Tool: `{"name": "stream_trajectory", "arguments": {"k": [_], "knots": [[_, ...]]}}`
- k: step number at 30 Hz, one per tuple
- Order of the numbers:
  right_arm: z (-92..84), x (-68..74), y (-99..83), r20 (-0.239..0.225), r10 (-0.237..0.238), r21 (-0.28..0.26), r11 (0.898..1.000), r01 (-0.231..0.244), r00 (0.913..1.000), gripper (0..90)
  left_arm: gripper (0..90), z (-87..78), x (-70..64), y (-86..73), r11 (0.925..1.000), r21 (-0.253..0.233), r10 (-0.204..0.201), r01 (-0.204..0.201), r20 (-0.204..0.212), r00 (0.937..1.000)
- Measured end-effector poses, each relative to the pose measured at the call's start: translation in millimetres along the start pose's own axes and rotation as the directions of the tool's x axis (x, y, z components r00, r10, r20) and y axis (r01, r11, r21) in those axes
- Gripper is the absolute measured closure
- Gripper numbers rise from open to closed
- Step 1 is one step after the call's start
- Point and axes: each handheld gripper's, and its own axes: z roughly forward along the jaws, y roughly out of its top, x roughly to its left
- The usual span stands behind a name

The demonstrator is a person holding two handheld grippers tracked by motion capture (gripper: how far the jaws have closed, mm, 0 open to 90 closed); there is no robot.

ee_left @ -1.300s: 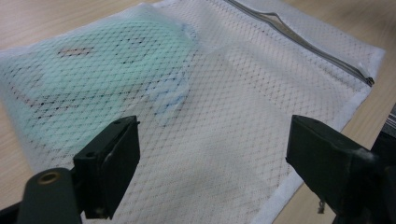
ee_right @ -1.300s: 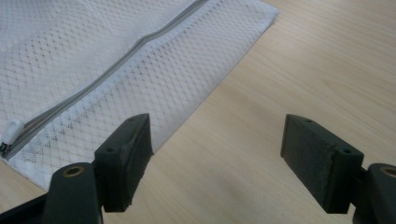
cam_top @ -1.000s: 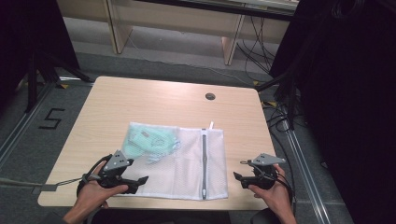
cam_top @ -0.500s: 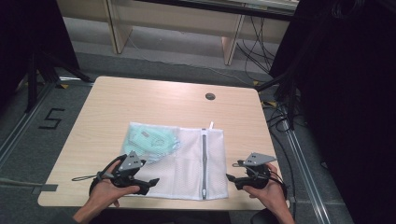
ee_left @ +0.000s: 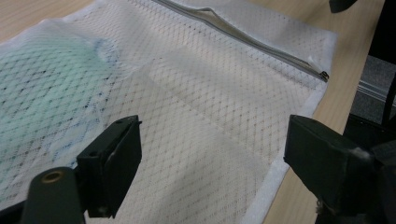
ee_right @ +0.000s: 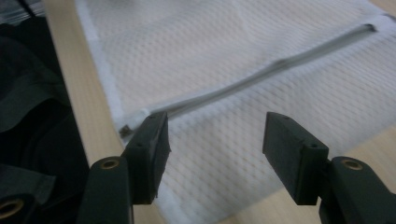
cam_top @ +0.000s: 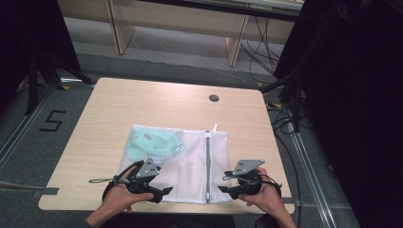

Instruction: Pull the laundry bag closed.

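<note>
Right gripper view: my right gripper [ee_right: 212,144], jaws spread and just closing, straddles the mesh bag [cam_top: 190,156] by its zipper [ee_right: 261,74] end on the tabletop [cam_top: 142,104]. Left gripper [ee_left: 210,154] hangs spread. Pinching only mesh risks missing the pull.

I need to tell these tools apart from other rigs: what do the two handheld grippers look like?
Both are black. The left gripper and right gripper each carry a grey three-cornered plate on top, end in two blocky black jaws, and trail a thin dark cable. No sleeves show on the forearms.
</note>
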Motion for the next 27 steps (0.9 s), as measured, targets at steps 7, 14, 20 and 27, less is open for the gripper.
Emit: {"name": "stream_trajectory", "arguments": {"k": [7,14,20,27], "knots": [[18.4,12.6,12.5,-0.114,-0.083,0.035,0.996,0.088,0.99,46.2,18.6,6.5,-2.8,2.4,0.9997,0.003,0.025,-0.025,0.024,0.9994],[28.4,17.1,17.4,-0.152,-0.09,0.071,0.992,0.102,0.9843,50.9,18.6,12.9,-7.7,3.7,1.0,-0.001,0.006,-0.006,0.039,0.9992],[33.0,22.9,19.6,-0.19,-0.116,0.091,0.987,0.136,0.9748,56.2,18.6,17.7,-10.4,5.1,0.9996,0.016,0.021,-0.022,0.053,0.9984],[38.0,24.0,20.3,-0.201,-0.145,0.123,0.978,0.171,0.9688,61.9,18.6,19.2,-10.6,5.2,0.9999,0.006,0.014,-0.014,0.054,0.9984]]}}
